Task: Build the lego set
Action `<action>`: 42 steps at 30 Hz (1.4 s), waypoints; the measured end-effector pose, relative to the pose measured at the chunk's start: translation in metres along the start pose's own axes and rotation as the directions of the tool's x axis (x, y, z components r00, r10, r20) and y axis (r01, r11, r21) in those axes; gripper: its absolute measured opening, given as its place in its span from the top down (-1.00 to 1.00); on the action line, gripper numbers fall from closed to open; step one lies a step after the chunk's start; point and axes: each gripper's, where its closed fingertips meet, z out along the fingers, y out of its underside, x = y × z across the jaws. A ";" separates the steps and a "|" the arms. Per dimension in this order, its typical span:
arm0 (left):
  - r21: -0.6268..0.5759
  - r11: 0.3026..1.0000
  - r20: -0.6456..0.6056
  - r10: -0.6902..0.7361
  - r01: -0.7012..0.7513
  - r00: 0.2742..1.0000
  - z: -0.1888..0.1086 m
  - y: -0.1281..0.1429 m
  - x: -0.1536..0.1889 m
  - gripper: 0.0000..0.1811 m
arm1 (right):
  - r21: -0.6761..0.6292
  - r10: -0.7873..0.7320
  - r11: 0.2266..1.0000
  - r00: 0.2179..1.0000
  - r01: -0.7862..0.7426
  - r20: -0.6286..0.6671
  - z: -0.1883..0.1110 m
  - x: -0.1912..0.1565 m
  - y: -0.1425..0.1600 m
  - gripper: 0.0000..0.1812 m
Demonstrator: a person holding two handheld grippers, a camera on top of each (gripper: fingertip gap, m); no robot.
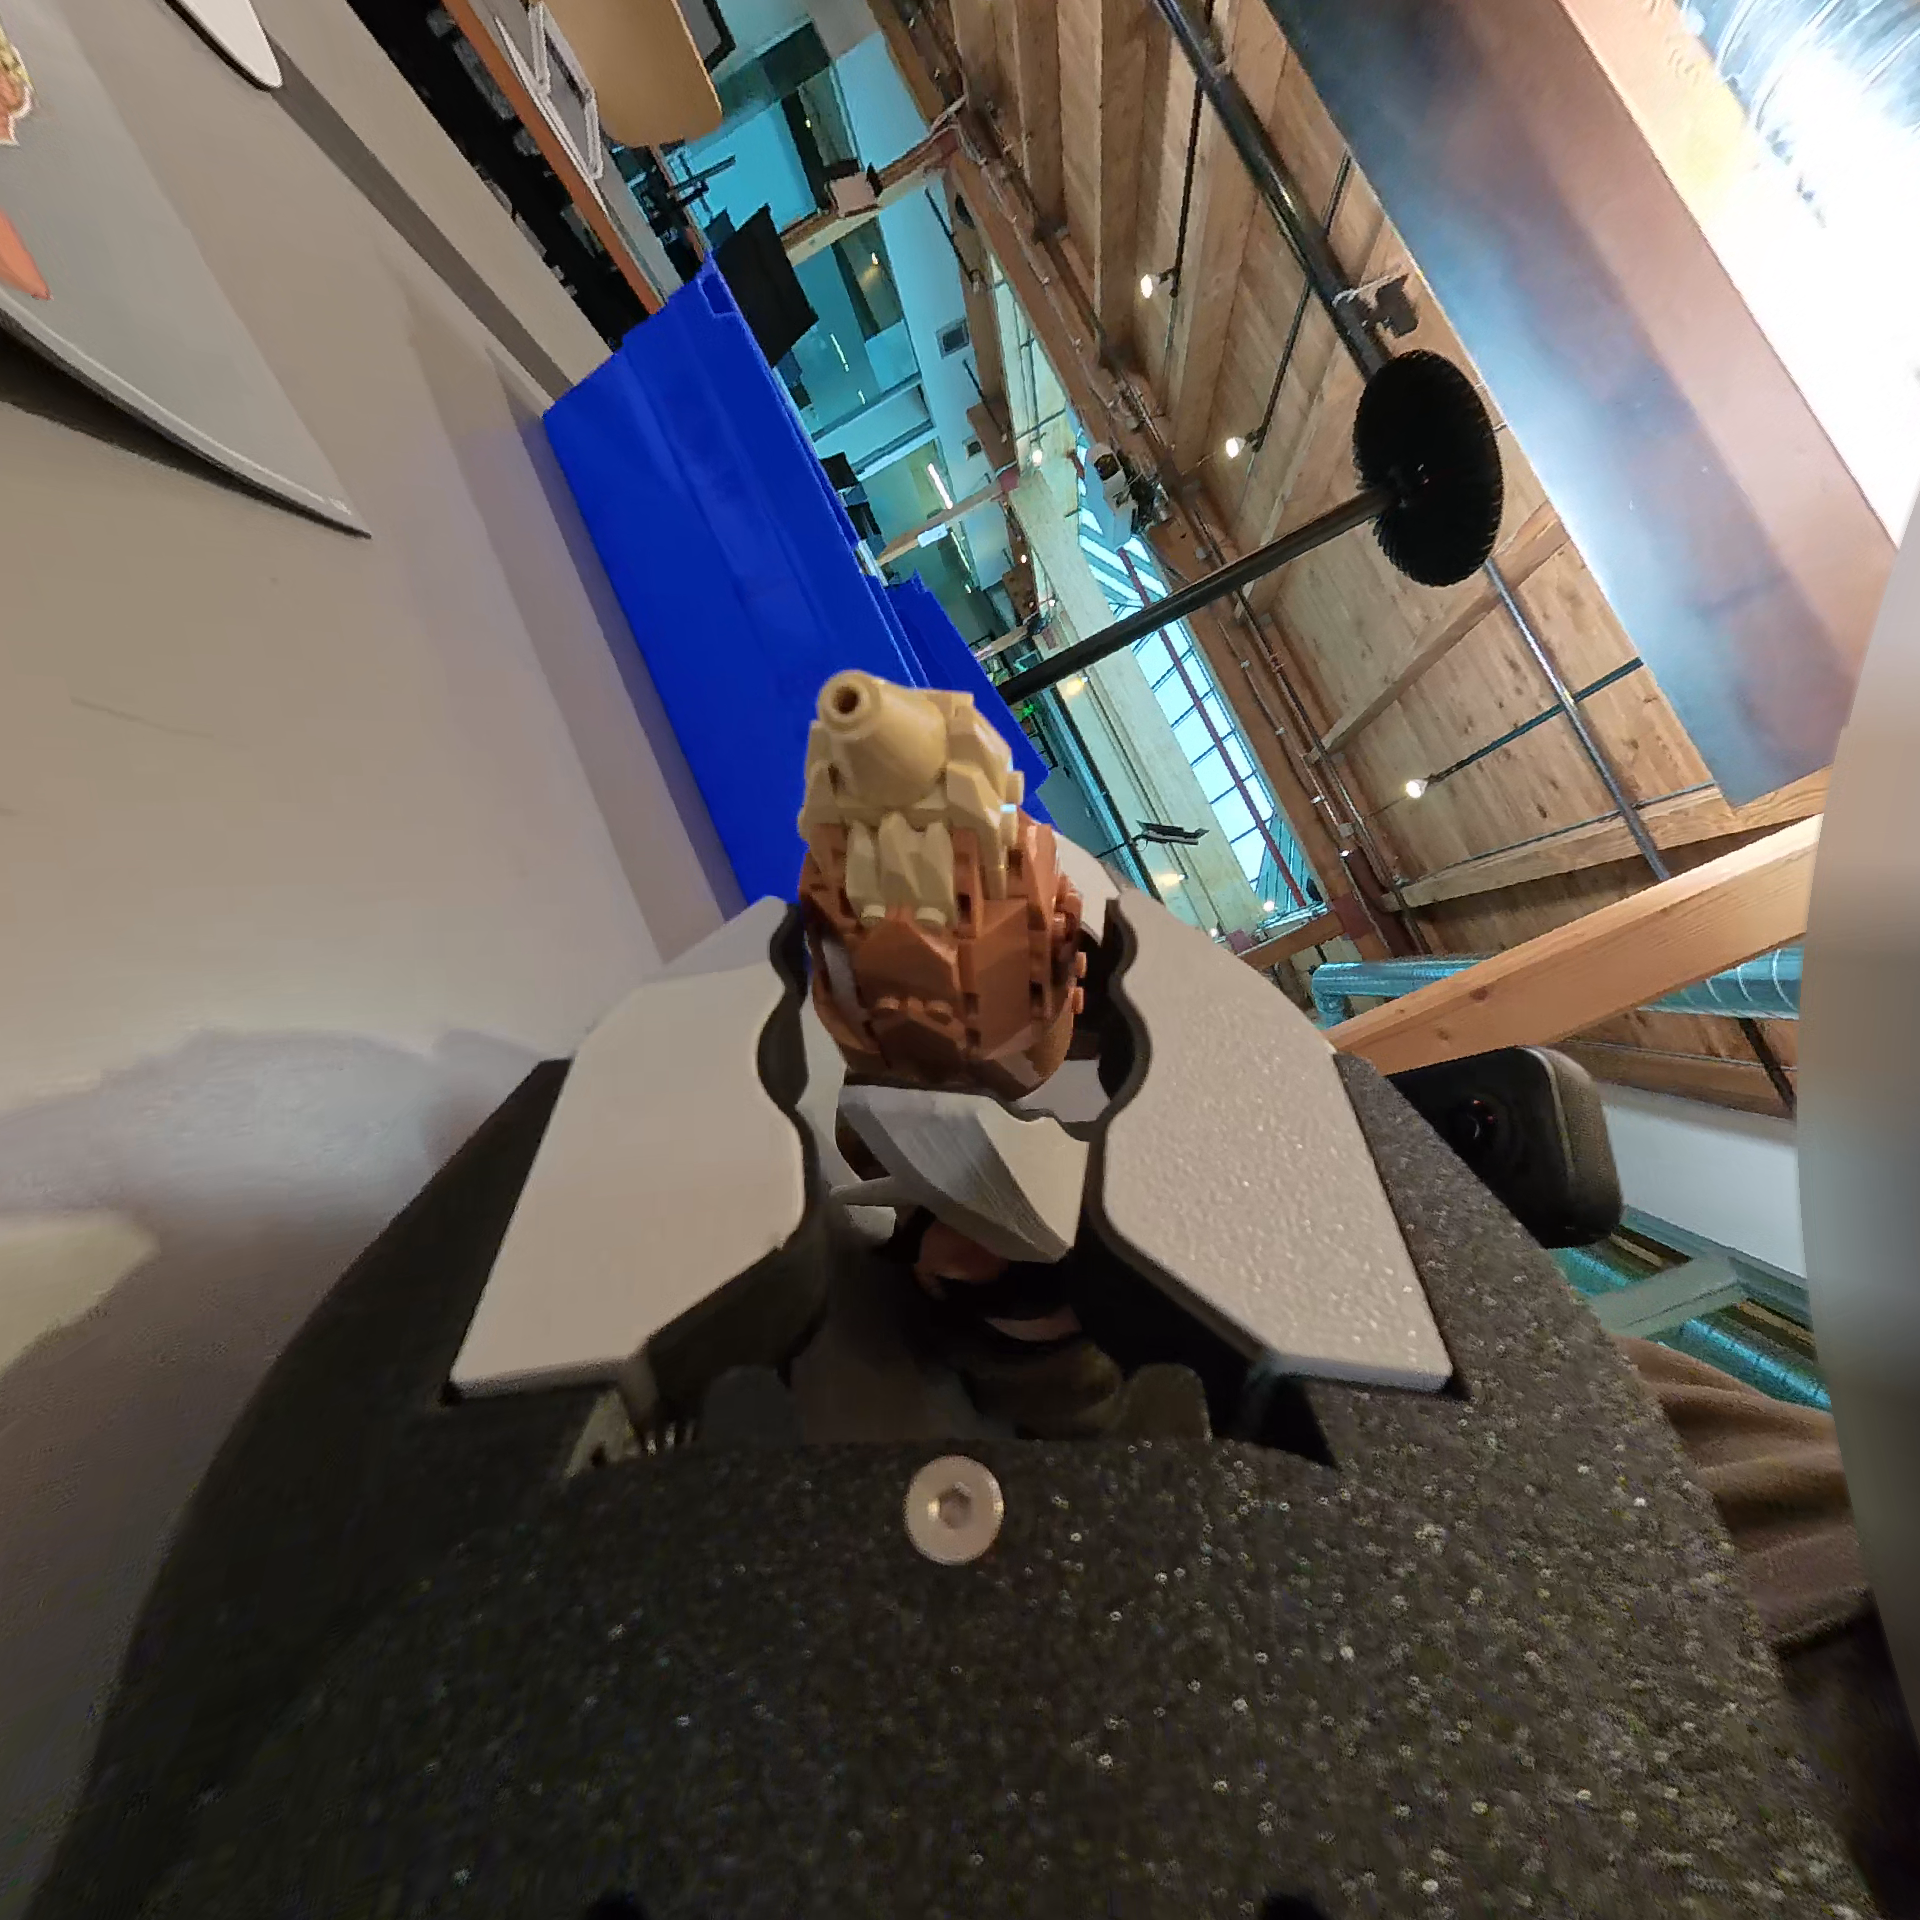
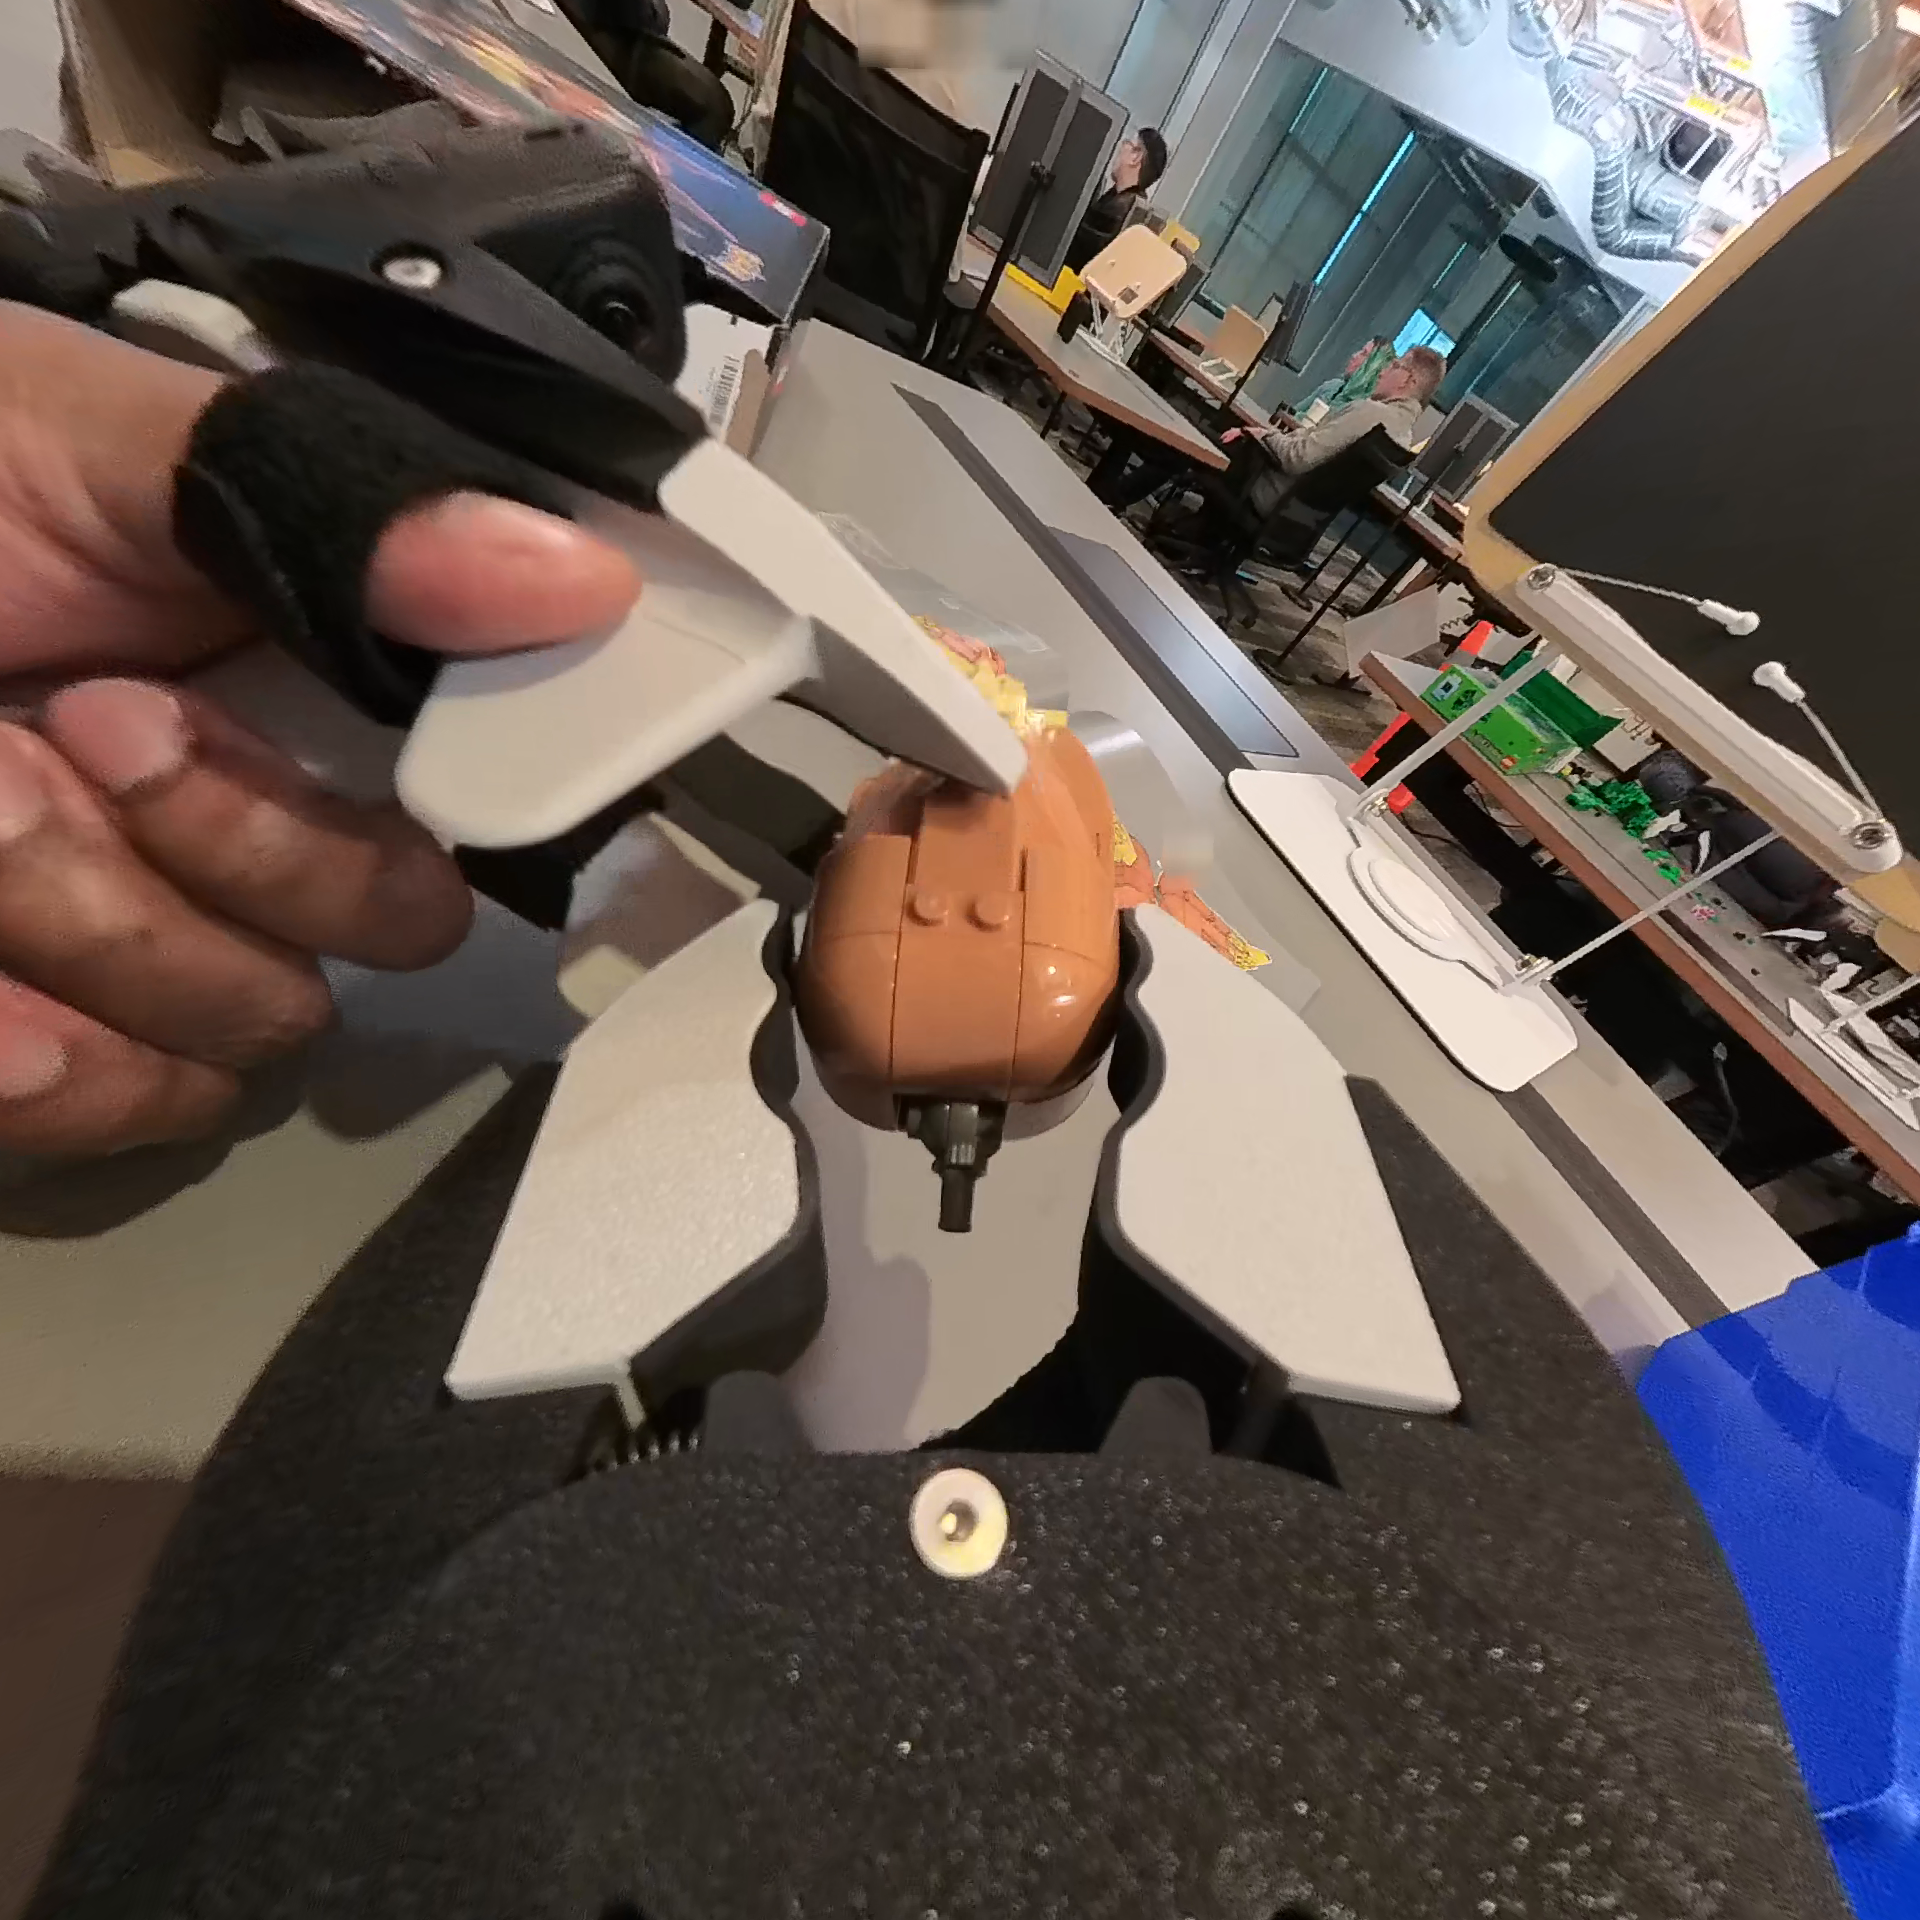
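Note:
A brown lego model with a tan spiky piece on its far end is held up off the grey table. My left gripper is shut on the model's brown body. In the right wrist view the same model shows its rounded brown side, with a dark grey pin sticking out towards the camera. My right gripper is shut on it. The left gripper, held by a hand, comes in from the upper left and clamps the model's far end. A right finger shows under the model.
A blue bin stands on the table behind the model, and it also shows in the right wrist view. An instruction booklet lies flat, also seen past the model. The lego box and a white stand base are farther off. Less than 4 cm separates the two grippers' tips.

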 end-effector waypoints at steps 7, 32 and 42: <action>0.007 1.000 -0.015 0.004 -0.004 1.000 -0.001 0.001 0.001 0.45 | 0.011 -0.030 0.999 0.999 0.030 -0.017 -0.001 0.000 -0.004 0.35; 0.038 0.996 0.049 0.076 -0.078 0.996 -0.002 0.001 -0.001 0.46 | -0.025 -0.032 0.999 0.999 0.031 -0.039 0.001 -0.001 0.000 0.35; 0.010 0.997 0.028 0.070 -0.070 0.997 0.001 0.010 -0.001 0.45 | -0.032 -0.077 0.997 0.994 0.074 -0.074 0.000 0.001 -0.001 0.35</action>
